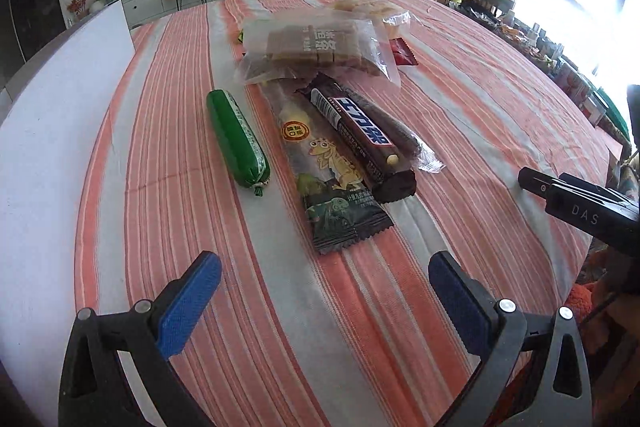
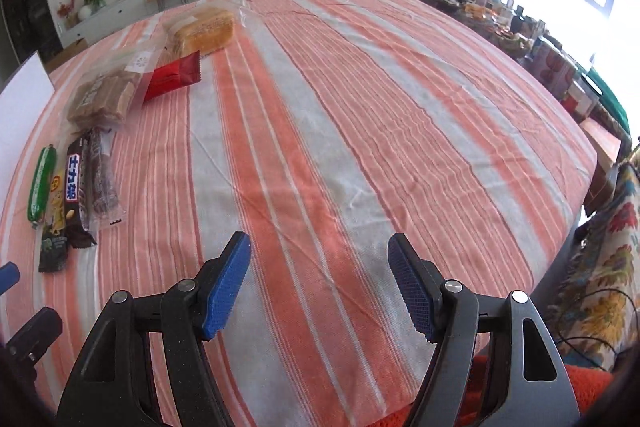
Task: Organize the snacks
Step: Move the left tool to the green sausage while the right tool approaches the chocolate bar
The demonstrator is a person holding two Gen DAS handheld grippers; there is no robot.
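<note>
Snacks lie in a cluster on the striped tablecloth [image 1: 460, 99]. Ahead of my open, empty left gripper [image 1: 325, 261] are a green sausage [image 1: 238, 139], a frog-print packet [image 1: 324, 175], a dark chocolate bar [image 1: 360, 135] and a clear-wrapped brown stick [image 1: 406, 141]. Behind them sit a clear bag of brown wafers [image 1: 316, 51], a red packet [image 1: 404, 55] and a bag of bread [image 1: 372, 9]. My right gripper [image 2: 319, 241] hangs open over bare cloth, with the same snacks far to its left: sausage [image 2: 41, 183], chocolate bar [image 2: 78, 195], wafer bag [image 2: 104, 95], red packet [image 2: 172, 77], bread [image 2: 202, 29].
A white board [image 1: 60, 99] covers the table's left side. The right gripper's black frame [image 1: 580, 211] shows at the right of the left wrist view. A floral cloth [image 2: 600, 267] and a cluttered side table [image 2: 500, 23] lie past the table's right edge.
</note>
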